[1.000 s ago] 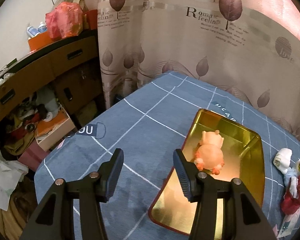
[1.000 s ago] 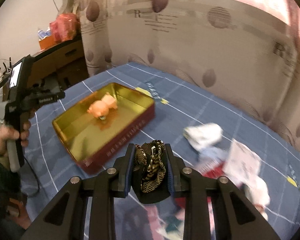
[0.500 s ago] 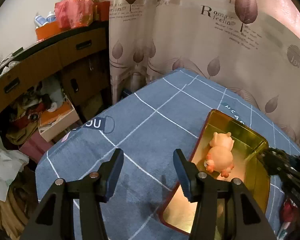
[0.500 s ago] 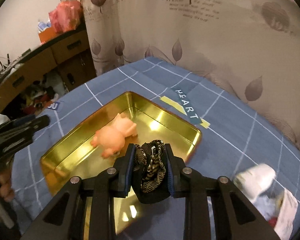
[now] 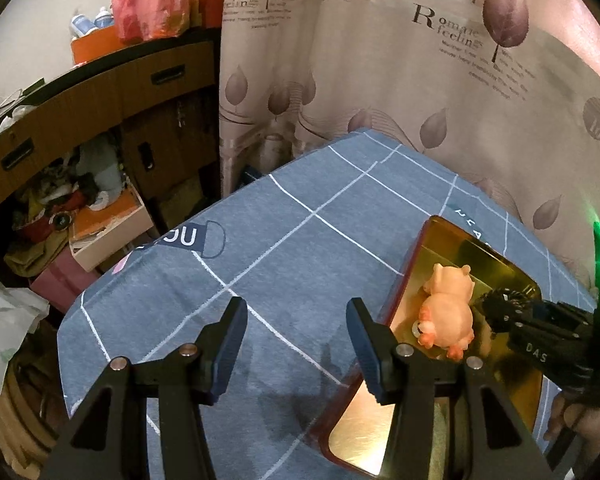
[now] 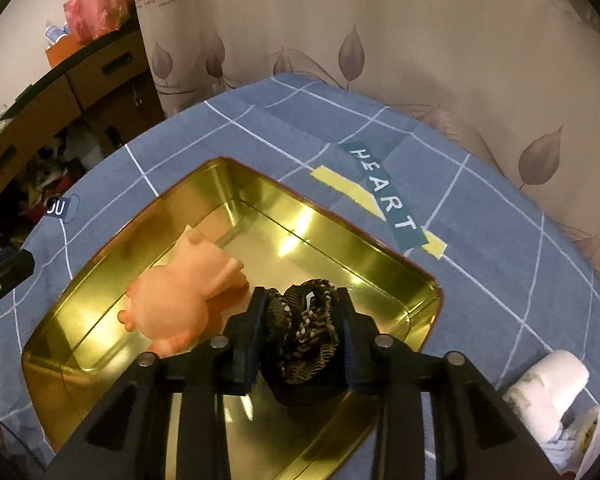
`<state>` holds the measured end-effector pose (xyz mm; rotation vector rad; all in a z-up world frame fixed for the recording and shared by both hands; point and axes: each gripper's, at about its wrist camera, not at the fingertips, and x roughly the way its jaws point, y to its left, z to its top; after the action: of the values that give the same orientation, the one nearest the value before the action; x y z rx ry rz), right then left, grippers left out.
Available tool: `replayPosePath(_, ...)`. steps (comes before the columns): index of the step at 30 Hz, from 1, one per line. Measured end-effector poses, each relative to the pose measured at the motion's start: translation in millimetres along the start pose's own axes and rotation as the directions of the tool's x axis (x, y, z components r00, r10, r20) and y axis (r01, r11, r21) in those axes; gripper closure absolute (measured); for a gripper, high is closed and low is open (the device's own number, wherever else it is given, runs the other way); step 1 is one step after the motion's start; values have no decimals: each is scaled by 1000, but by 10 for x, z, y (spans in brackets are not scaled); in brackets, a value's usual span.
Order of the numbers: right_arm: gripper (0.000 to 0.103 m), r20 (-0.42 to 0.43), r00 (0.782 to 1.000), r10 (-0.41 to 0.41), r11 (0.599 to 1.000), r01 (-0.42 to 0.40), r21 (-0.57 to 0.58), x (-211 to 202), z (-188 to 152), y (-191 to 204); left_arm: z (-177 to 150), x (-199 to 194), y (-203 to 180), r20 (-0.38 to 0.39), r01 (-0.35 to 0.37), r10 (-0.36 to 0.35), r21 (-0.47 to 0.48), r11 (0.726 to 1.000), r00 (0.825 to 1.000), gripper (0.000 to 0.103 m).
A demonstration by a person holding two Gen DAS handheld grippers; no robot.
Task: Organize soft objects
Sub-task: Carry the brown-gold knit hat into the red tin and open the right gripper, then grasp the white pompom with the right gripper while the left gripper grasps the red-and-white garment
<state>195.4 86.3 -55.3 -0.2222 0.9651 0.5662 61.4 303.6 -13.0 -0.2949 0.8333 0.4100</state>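
right jaws just easing apart, black-and-tan fabric bundle (image 6: pixel 306 328) between them over the gold tin (image 6: pixel 380 256).
left gripper (image 5: pixel 296 344) spread, empty; pink pig toy (image 6: pixel 180 300) at nine o'clock of the bundle.

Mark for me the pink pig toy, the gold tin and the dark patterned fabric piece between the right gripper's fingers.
pink pig toy (image 6: pixel 172 300): right wrist view, on its rounded body.
gold tin (image 6: pixel 340 236): right wrist view, on its far inner wall.
dark patterned fabric piece (image 6: pixel 308 324): right wrist view, on its bunched middle.

Glossy gold metal tin (image 6: pixel 352 240), matt cloth cover (image 5: pixel 300 216)
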Motion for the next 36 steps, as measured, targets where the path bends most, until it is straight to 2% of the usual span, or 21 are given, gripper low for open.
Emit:
replayPosePath(3, 62, 10, 1000, -4, 1000, 4, 5, -13, -4, -4, -7, 3, -16, 2, -5, 5, 8, 1000, 1000, 50)
replayPosePath(6, 45, 32, 999, -16, 1000, 16, 7, -100, -9, -6, -10, -8, -10, 4, 13, -13, 1, 1000, 1000, 50)
replayPosePath(11, 44, 101, 995, -8, 1000, 7, 14, -511, -88, 8, -14, -23, -27, 12, 20, -20, 10, 1000, 1000, 50)
replayPosePath(15, 44, 164, 986, 14, 999, -20, 37, -1002, -358, -48, -28, -47, -63, 21, 19, -19, 25, 1000, 1000, 50)
replayPosePath(18, 43, 190, 982, -20, 999, 10, 53, -1346, -623, -202, -43, -66, -109, 26, 20, -21, 42, 999, 999, 50)
replayPosePath(22, 39, 210, 971, -116, 989, 93, 114, -1756, -1001, -583, -71, -90, -180, 32, 17, -19, 70, 997, 999, 50)
replayPosePath(26, 39, 188, 952, -240, 960, 203, 193, -2068, -1402, -1074, -90, -136, -253, 49, 17, -22, 95, 995, 999, 50)
replayPosePath(29, 39, 129, 941, -314, 926, 273, 260, -2179, -1757, -1453, -98, -152, -293, 48, 43, -48, 105, 994, 998, 50)
replayPosePath(36, 39, -16, 930, -367, 870, 350, 347, -2109, -2507, -1995, -139, -180, -403, 49, 58, -66, 144, 988, 997, 50)
